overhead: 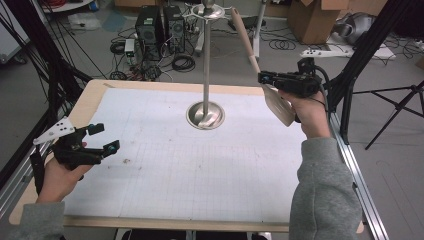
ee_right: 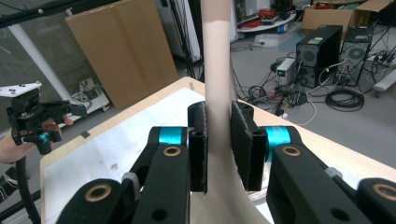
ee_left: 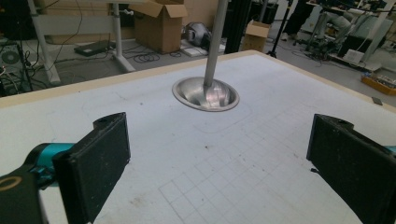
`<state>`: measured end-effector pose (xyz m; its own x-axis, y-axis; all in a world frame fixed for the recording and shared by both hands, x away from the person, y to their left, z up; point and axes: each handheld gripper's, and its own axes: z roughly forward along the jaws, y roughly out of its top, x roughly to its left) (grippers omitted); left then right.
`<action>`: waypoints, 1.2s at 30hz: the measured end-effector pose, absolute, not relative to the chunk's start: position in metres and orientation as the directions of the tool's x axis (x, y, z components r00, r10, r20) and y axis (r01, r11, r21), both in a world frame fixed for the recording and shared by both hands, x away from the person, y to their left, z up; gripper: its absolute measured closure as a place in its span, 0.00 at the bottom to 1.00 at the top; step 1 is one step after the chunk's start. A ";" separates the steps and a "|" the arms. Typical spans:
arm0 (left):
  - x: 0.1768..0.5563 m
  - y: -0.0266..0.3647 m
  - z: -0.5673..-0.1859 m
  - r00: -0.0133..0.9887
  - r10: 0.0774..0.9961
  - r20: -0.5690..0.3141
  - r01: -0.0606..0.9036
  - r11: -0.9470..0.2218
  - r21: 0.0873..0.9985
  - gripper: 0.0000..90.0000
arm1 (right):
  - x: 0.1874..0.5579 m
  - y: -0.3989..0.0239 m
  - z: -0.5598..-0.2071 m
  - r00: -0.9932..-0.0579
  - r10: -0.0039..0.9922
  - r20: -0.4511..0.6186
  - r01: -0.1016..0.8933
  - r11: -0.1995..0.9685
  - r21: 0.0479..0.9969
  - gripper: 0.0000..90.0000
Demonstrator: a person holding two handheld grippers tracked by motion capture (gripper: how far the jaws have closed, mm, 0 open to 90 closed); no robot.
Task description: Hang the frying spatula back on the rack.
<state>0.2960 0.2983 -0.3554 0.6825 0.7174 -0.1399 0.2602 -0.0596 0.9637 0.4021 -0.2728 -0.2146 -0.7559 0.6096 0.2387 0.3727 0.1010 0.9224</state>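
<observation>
**Spatula lifted toward the rack's top ring**

The right gripper (overhead: 267,80) has its fingers (ee_right: 198,140) pinching the neck of a wooden spatula (overhead: 250,50), just above the blade, so the handle's end angles up against the ring of the steel utensil stand (overhead: 205,112), probably for hanging. The left gripper (overhead: 102,140) rests low near the desk (overhead: 165,170) edge, fingers (ee_left: 95,163) spread and empty, well apart from the stand.
</observation>
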 end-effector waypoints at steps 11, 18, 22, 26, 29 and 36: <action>0.297 0.298 -0.356 0.681 0.719 -0.140 0.263 -0.062 0.963 0.07 | 0.397 -0.280 -0.218 -0.760 0.600 0.249 0.362 0.073 0.929 0.86; 0.298 0.296 -0.356 0.682 0.717 -0.142 0.265 -0.062 0.962 0.07 | 0.396 -0.277 -0.218 -0.767 0.594 0.243 0.360 0.086 0.929 0.86; 0.297 0.297 -0.356 0.683 0.717 -0.140 0.261 -0.062 0.963 0.07 | 0.397 -0.276 -0.220 -0.767 0.595 0.240 0.368 0.101 0.924 0.86; 0.297 0.298 -0.356 0.682 0.718 -0.141 0.264 -0.062 0.962 0.07 | 0.397 -0.274 -0.220 -0.767 0.595 0.240 0.366 0.098 0.926 0.86; 0.297 0.298 -0.356 0.681 0.719 -0.141 0.263 -0.060 0.963 0.07 | 0.399 -0.273 -0.221 -0.762 0.601 0.243 0.374 0.102 0.922 0.86; 0.297 0.298 -0.356 0.682 0.718 -0.141 0.265 -0.063 0.962 0.07 | 0.399 -0.272 -0.222 -0.760 0.605 0.240 0.378 0.111 0.919 0.86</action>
<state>0.2972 0.2982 -0.3562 0.6816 0.7181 -0.1407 0.2651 -0.0630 0.9622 0.3994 -0.2717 -0.2220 -0.7597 0.6045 0.2397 0.3781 0.1107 0.9191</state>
